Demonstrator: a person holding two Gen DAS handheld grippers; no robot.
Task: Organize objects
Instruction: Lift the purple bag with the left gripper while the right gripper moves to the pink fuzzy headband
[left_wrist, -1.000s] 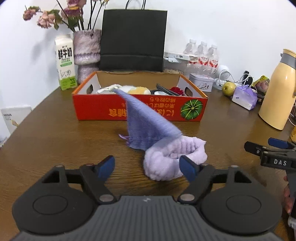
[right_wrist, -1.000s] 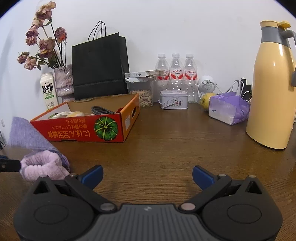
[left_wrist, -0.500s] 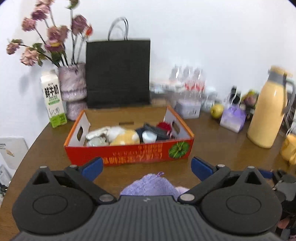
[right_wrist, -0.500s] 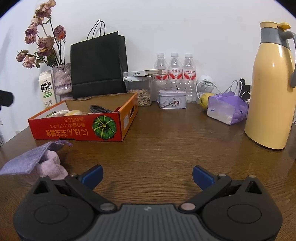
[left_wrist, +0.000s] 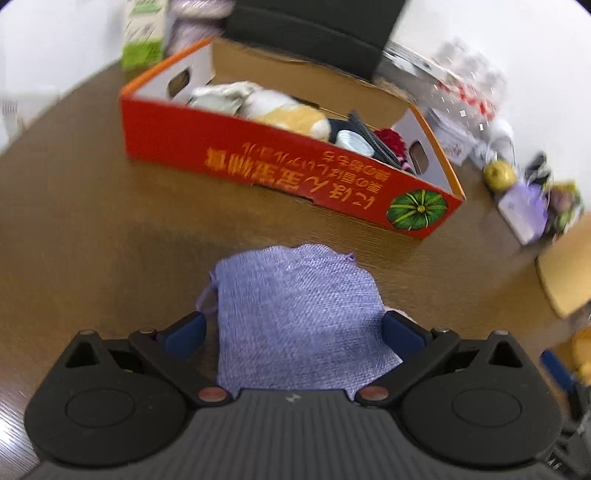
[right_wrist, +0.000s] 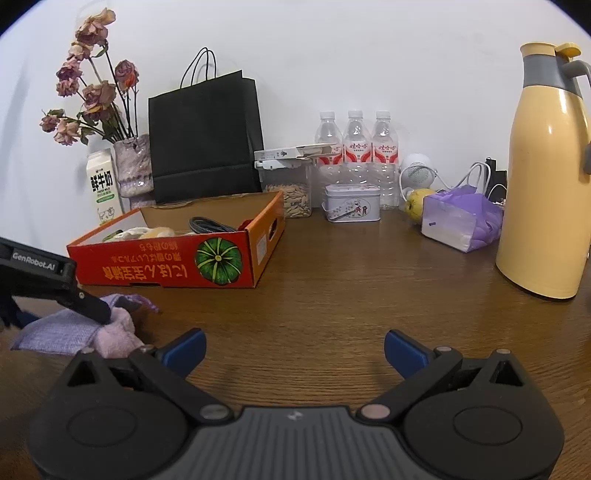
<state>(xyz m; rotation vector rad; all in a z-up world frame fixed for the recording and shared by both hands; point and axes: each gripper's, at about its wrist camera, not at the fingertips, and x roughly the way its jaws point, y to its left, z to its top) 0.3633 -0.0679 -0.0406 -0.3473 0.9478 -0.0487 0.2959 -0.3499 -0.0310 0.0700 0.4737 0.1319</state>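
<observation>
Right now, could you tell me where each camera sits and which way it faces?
Left wrist: sits on the left gripper, tilted down over the purple cloth toward the red box; its open blue fingers show.
Right wrist: sits on the right gripper, low and level over the table, facing the wall; its open fingers show, and the left gripper at the left edge.
Shared: box, cloth, black bag.

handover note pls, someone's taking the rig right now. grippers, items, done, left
Left gripper: open, down over the purple woven cloth, fingers on either side of it, not closed.
Right gripper: open, empty, over bare table.
Cloth lies on the fluffy lilac item, in front of the red pumpkin box.
Done: box already holds several items.
Left: probably grasp the cloth and fluffy item and box them.
</observation>
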